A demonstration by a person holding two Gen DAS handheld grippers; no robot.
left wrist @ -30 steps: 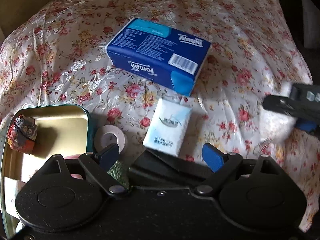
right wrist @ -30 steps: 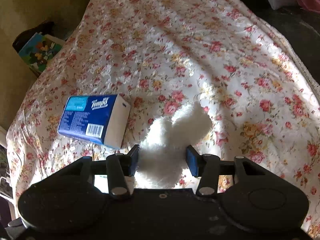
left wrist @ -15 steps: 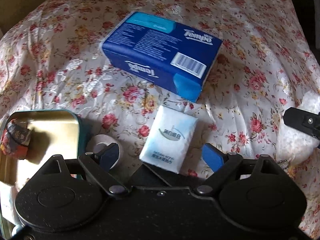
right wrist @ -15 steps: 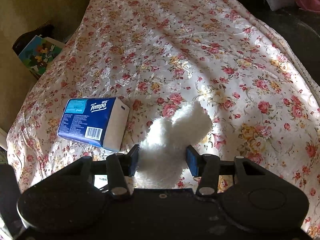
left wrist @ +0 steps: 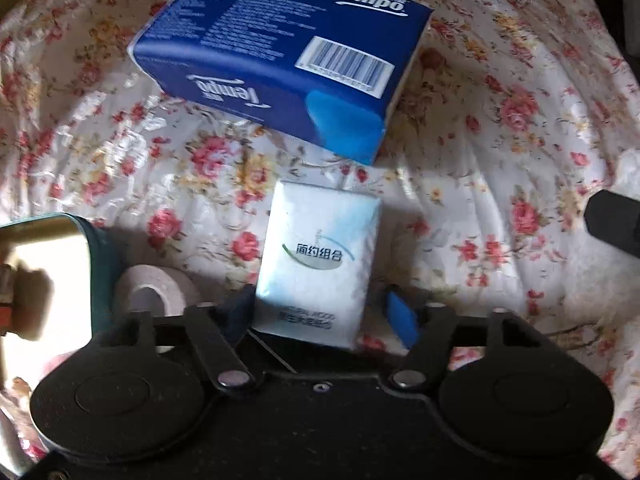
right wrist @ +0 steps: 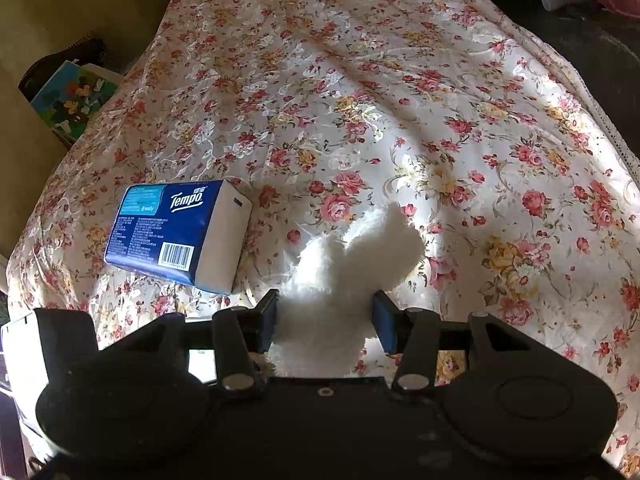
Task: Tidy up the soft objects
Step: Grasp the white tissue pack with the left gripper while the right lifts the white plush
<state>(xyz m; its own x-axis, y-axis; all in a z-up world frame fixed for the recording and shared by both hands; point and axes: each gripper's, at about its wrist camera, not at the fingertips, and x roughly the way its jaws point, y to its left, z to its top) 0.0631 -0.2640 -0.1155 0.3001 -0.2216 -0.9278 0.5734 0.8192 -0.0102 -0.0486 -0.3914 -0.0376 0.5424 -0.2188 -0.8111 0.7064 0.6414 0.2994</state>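
Note:
A small white tissue pack [left wrist: 318, 264] lies on the floral bedspread [left wrist: 500, 152]. My left gripper [left wrist: 322, 316] is open, its blue pads on either side of the pack's near end. A large blue Tempo tissue pack [left wrist: 280, 56] lies just beyond; it also shows in the right wrist view [right wrist: 180, 232]. My right gripper [right wrist: 325, 320] is closed around a fluffy white plush toy [right wrist: 352, 264], its pads pressing the toy's sides.
An open teal tin [left wrist: 52, 280] with a gold inside sits at the left, holding a small patterned item. A roll of white tape [left wrist: 154, 294] lies beside it. The right gripper's black body [left wrist: 612, 220] shows at the right edge. Books [right wrist: 72, 100] stand left of the bed.
My left gripper has moved forward and down, so the small white pack now sits between its fingers. The right gripper keeps its hold on the plush toy, nearly still.

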